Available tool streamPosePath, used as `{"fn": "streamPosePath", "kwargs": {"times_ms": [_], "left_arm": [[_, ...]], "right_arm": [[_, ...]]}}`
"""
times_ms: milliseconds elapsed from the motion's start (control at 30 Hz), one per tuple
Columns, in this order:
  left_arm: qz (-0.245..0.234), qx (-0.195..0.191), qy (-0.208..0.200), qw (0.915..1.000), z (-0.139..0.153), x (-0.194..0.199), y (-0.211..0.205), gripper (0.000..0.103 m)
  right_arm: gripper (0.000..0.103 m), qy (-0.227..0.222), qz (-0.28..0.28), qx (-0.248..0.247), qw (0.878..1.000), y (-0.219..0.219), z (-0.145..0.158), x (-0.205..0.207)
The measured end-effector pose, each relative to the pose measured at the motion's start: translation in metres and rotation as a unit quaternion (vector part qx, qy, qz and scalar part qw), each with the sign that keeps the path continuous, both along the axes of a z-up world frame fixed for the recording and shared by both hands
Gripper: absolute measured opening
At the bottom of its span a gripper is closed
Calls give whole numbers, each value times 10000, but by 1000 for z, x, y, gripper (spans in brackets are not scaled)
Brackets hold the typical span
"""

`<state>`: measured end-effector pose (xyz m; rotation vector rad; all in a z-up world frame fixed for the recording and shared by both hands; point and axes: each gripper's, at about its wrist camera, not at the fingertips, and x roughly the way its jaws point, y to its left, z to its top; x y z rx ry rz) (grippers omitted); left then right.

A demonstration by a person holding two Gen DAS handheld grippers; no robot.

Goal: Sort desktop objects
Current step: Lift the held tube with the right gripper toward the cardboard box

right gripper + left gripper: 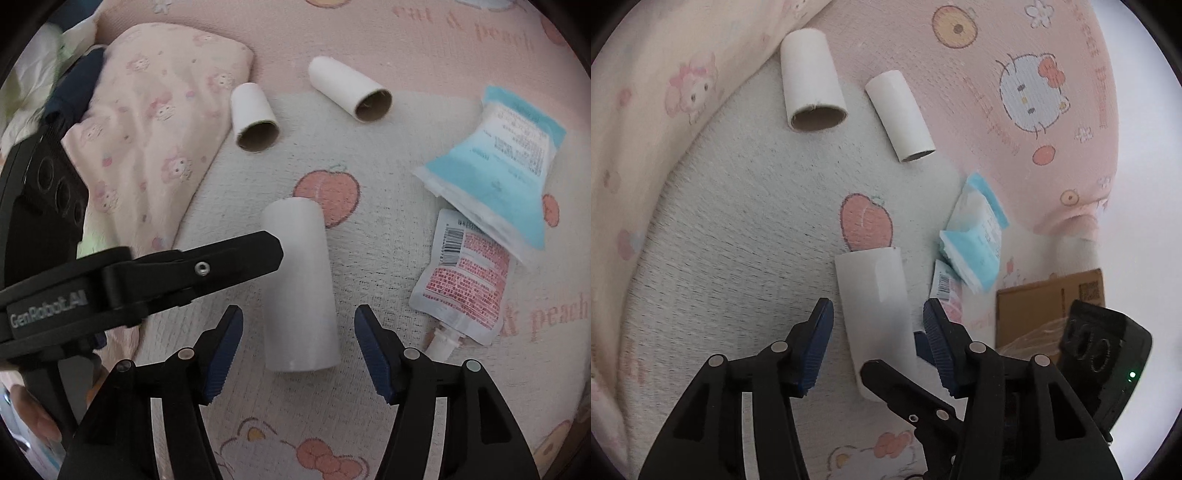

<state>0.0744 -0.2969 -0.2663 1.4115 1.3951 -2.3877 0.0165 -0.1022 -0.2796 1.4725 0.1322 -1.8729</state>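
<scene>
"GenRobot.AI" on left gripper (236,254); "peach" on blanket (406,55)

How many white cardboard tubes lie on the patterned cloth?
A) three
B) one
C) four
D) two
A: two white cardboard tubes lie farther away with their open brown ends visible, and a third one lies between the fingers of the open right gripper.

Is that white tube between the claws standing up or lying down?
Lying down. The nearest white tube rests lengthwise on the patterned cloth, its long side showing, just as the two tubes behind it lie on their sides.
</scene>
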Motion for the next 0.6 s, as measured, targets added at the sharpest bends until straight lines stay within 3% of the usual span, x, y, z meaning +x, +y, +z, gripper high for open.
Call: {"fn": "streamPosePath", "kwargs": {"times_ms": [233, 300, 333, 600], "left_arm": [[-7, 227, 60, 9997, -6, -7, 3, 52], [-9, 212, 87, 9997, -5, -7, 4, 49], [-19, 176, 87, 9998, -5, -8, 4, 48], [-154, 14, 27, 9999, -3, -12, 5, 47]], "right_arm": [[59, -388, -201, -182, 9989, 8, -14, -15], [44, -454, -178, -182, 9986, 6, -18, -17], [43, -495, -159, -191, 9985, 5, -20, -17], [40, -487, 48, -157, 9987, 11, -16, -14]]}}
